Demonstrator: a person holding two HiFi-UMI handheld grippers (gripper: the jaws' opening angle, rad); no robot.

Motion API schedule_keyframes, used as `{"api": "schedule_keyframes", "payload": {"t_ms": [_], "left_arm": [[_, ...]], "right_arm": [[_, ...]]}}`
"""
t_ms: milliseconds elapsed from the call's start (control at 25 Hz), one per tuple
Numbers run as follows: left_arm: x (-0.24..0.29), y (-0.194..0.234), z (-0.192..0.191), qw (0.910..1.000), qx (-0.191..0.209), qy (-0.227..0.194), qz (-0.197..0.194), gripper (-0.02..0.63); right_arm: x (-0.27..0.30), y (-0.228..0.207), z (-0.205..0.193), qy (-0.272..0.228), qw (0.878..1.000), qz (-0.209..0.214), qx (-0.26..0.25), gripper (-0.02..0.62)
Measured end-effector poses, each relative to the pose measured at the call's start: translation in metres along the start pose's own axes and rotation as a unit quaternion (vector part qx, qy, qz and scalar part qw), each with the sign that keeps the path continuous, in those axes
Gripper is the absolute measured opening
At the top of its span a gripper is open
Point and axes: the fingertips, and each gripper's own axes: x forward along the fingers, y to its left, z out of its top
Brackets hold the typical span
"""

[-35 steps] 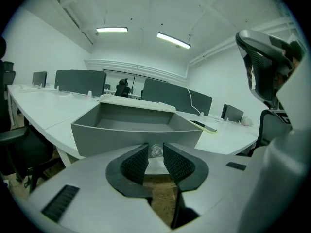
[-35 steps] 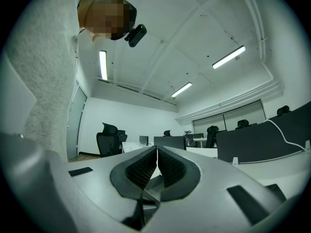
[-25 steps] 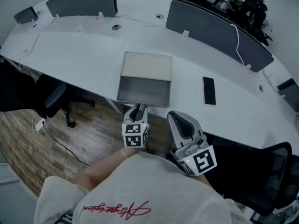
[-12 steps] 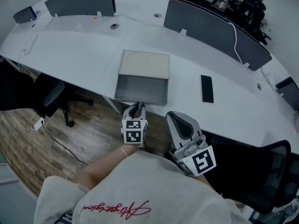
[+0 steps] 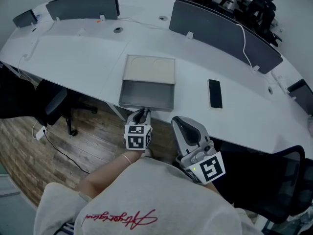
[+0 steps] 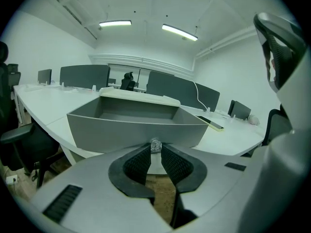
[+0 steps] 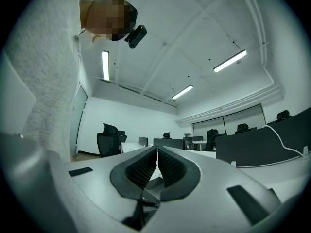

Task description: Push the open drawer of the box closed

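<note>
A curved white bench [image 5: 83, 53] carries a box [image 5: 149, 68] with a pale beige top, set close to the near edge. Its grey drawer [image 5: 146, 96] stands pulled well out toward the person, overhanging the bench edge, and its inside is bare. In the left gripper view the drawer's front wall [image 6: 131, 130] fills the middle of the picture, with the box top [image 6: 141, 95] showing behind it. The left gripper [image 5: 143, 112] points at the middle of that front wall, tilted somewhat downward. Its jaws have just been closing, and in its own view the left gripper [image 6: 155, 148] has its ribbed pads drawn in on a small glassy knob [image 6: 155, 144] that sticks out from the drawer front, with the knob caught between the tips. The right gripper [image 5: 179, 122] hangs just beside the left one, off the bench edge and apart from the drawer, touching nothing. In its own view the right gripper [image 7: 157, 149] has its jaws pressed together with nothing between them, and it looks level across the room at distant office chairs. A dark phone [image 5: 214, 93] lies flat on the bench to the right of the box, well apart from it. Dark partition screens [image 5: 222, 31] stand along the far side of the bench. Below the near edge are a black chair [image 5: 54, 104] and a wooden floor [image 5: 93, 141].
</note>
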Motion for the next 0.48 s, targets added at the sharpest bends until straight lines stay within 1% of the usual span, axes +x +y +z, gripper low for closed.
{"api": "schedule_keyframes", "payload": {"t_ms": [160,320,480], "left_arm": [[0.005,0.003,0.011,1.0000,-0.006,-0.006,0.001,0.079],[0.008,0.004,0.007,1.0000,-0.009,0.002,0.001,0.078],[0.011,0.004,0.012,0.9999,-0.013,-0.003,0.000,0.078]], "right_arm": [[0.000,-0.004,0.001,-0.005,1.000,-0.004,0.001,0.020],[0.000,-0.007,0.004,-0.012,1.000,-0.006,-0.009,0.018],[0.000,-0.011,0.005,-0.008,1.000,-0.007,-0.006,0.018]]}}
